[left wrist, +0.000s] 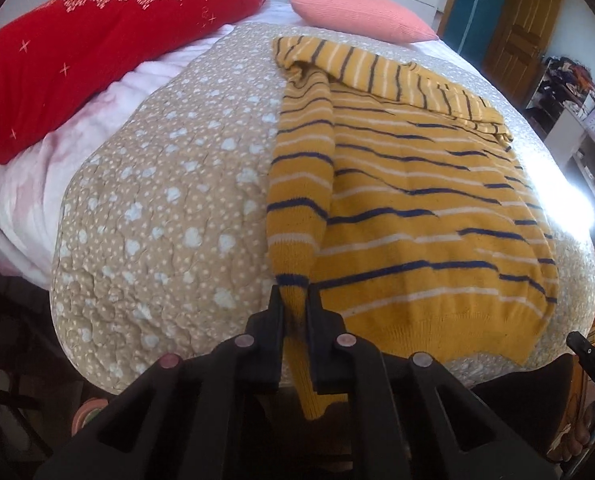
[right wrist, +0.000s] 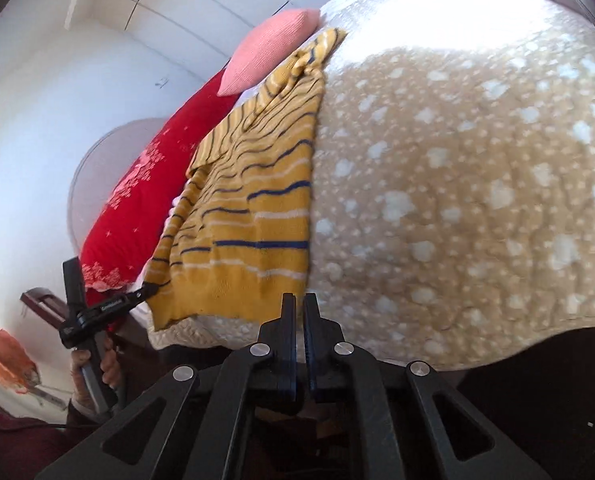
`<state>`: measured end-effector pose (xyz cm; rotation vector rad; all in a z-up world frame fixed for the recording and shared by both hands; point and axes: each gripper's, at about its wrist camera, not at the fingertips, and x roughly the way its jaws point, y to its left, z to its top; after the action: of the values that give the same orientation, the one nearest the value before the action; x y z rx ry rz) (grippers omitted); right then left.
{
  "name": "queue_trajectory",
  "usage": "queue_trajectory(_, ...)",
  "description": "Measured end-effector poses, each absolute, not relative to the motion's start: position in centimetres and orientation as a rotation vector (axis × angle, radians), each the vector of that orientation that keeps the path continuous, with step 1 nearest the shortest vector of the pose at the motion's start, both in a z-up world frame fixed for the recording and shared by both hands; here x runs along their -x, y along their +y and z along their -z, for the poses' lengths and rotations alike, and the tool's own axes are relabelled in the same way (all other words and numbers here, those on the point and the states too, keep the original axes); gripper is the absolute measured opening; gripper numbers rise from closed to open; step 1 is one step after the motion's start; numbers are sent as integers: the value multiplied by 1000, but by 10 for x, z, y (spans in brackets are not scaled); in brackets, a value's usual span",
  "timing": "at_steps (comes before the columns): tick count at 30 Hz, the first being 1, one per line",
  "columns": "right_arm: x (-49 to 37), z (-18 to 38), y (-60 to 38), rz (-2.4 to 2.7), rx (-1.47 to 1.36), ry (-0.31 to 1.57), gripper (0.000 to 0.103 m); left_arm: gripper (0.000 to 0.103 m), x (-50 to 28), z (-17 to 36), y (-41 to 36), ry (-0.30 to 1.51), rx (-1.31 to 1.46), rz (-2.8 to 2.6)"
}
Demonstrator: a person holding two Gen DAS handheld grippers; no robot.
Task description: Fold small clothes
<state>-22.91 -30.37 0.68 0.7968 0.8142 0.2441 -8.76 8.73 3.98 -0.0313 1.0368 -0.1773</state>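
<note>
Sweater [left wrist: 417, 208] first: its sleeve cuff [left wrist: 295, 320] is pinched tight between the fingers of the left tongs [left wrist: 295, 304], at the near edge of the bed; the sleeve runs back from there along the body's left side; the yellow striped body lies flat on the dotted beige quilt [left wrist: 157, 200], its other sleeve folded across the top. Right tongs [right wrist: 299, 304] are closed on nothing, fingers nearly touching, poised just off the sweater's hem; beyond, a red pillow [left wrist: 97, 40] and a pink cushion [left wrist: 357, 12] sit at the bed's head.
</note>
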Motion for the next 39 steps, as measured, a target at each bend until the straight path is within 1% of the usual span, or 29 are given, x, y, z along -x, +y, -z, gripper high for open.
queue_trajectory(2,236,-14,-325,-215,-781,785,7,14,90,-44,97,1026,53,187)
queue_trajectory(3,231,-19,-329,-203,-770,773,15,16,92,-47,100,1013,49,184)
queue_trajectory(4,224,-25,-331,-198,-757,764,26,20,94,-50,103,999,45,182)
queue_trajectory(5,214,-30,-332,-194,-739,759,32,28,96,-54,106,981,44,181)
queue_trajectory(6,204,-36,-331,-191,-713,754,41,40,97,-59,109,956,48,182)
queue_trajectory(7,193,-42,-330,-190,-686,748,43,46,96,-63,111,939,53,183)
queue_trajectory(8,177,-49,-327,-194,-660,741,43,58,94,-69,113,916,62,185)
queue_trajectory(9,160,-55,-324,-197,-638,732,43,64,92,-73,114,900,71,188)
queue_trajectory(12,101,-73,-312,-214,-565,702,43,66,70,-86,113,858,99,196)
queue_trajectory(15,26,-81,-297,-253,-558,720,43,67,37,-92,98,836,141,240)
queue_trajectory(19,-64,-70,-283,-229,-506,799,43,68,-5,-80,72,823,159,277)
queue_trajectory(22,-109,-44,-291,-107,-469,904,43,68,-38,-56,59,853,140,265)
queue_trajectory(24,-123,-30,-299,44,-374,974,41,68,-57,-34,58,894,102,195)
queue_trajectory(25,-125,-30,-301,63,-350,977,35,68,-64,-21,64,922,108,160)
queue_trajectory(26,-123,-34,-302,72,-337,968,35,67,-69,-11,71,939,133,147)
queue_trajectory(27,-117,-45,-297,101,-299,943,39,67,-69,-5,79,923,181,174)
queue_trajectory(29,-106,-68,-280,87,-238,870,41,67,-61,-3,85,848,208,200)
queue_trajectory(31,-106,-86,-253,-9,-212,841,41,68,-56,0,79,806,160,186)
queue_trajectory(34,-127,-101,-199,-187,-180,855,41,69,-47,1,70,756,105,156)
queue_trajectory(36,-150,-102,-158,-283,-172,883,41,71,-44,1,74,743,125,164)
queue_trajectory(39,-182,-90,-100,-372,-152,927,41,71,-43,1,84,741,170,199)
